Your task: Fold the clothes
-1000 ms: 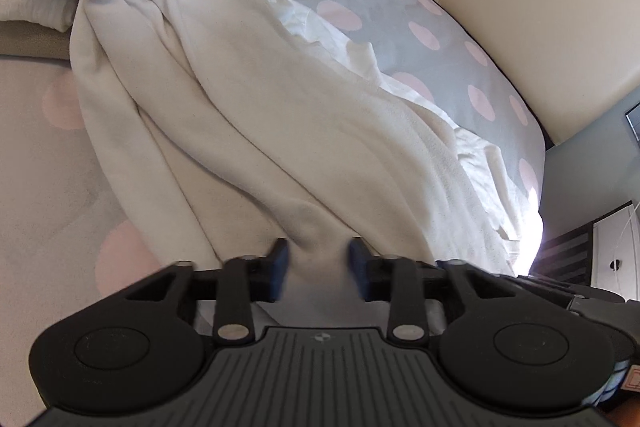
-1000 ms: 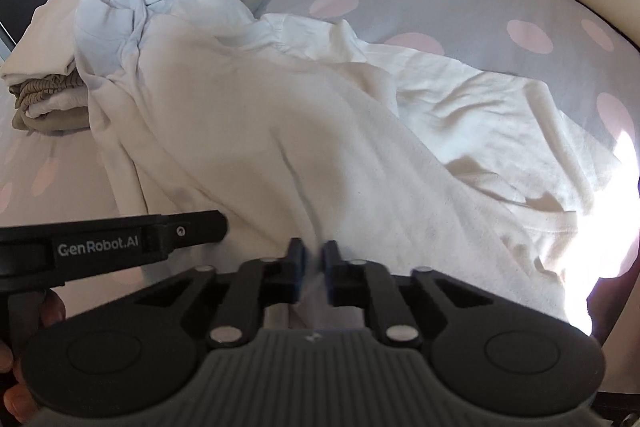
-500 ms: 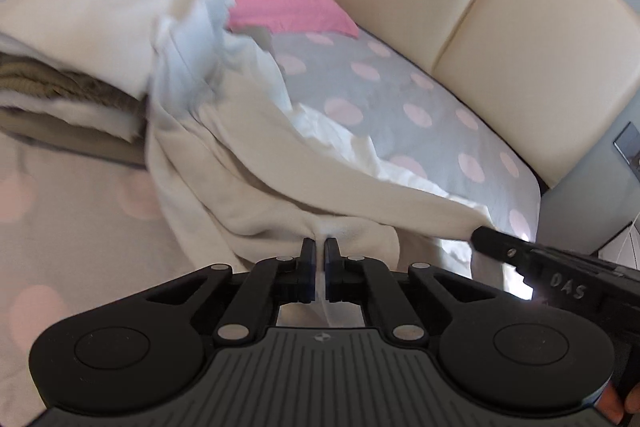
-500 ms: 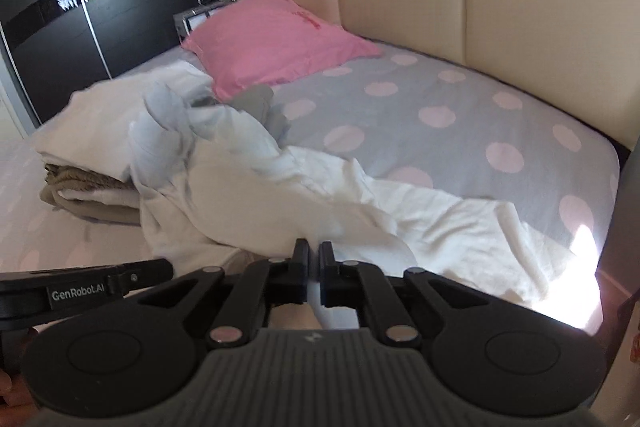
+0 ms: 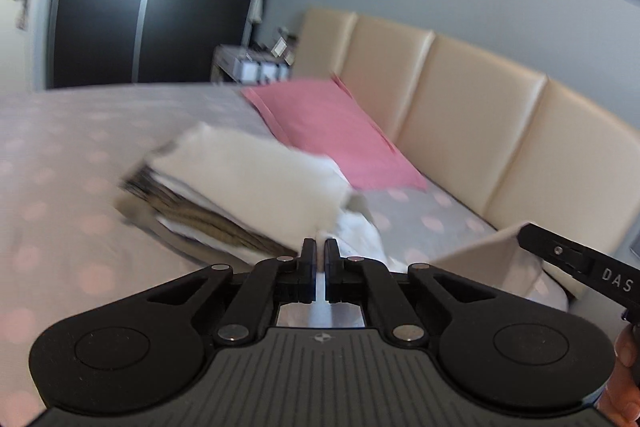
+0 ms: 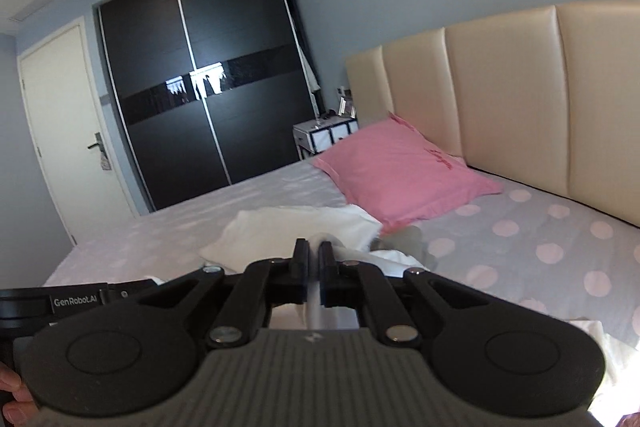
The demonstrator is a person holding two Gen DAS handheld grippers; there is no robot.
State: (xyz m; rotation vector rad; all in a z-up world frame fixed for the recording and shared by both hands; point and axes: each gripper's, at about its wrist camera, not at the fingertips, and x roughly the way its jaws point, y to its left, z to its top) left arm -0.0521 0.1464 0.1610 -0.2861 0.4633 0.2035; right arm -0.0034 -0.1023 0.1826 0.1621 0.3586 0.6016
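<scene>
My left gripper (image 5: 320, 247) is shut on a fold of the white garment (image 5: 362, 231), which hangs below it and is mostly hidden by the gripper body. My right gripper (image 6: 314, 251) is shut on another part of the same white garment (image 6: 384, 255), lifted above the bed. The right gripper's tip (image 5: 560, 251) shows at the right of the left wrist view, with cloth (image 5: 480, 255) draped from it. The left gripper's body (image 6: 72, 301) shows at the left of the right wrist view.
A stack of folded clothes (image 5: 240, 183) lies on the grey polka-dot bed (image 6: 540, 227), white on top (image 6: 296, 231). A pink pillow (image 6: 400, 167) sits by the cream headboard (image 6: 500, 83). Black wardrobe doors (image 6: 200, 87), a white door (image 6: 60, 127) and a nightstand (image 6: 324, 135) stand behind.
Both grippers have risen and tilted up, lifting the white garment off the bed. The views now show the room and headboard. The left gripper went from open to shut on the cloth.
</scene>
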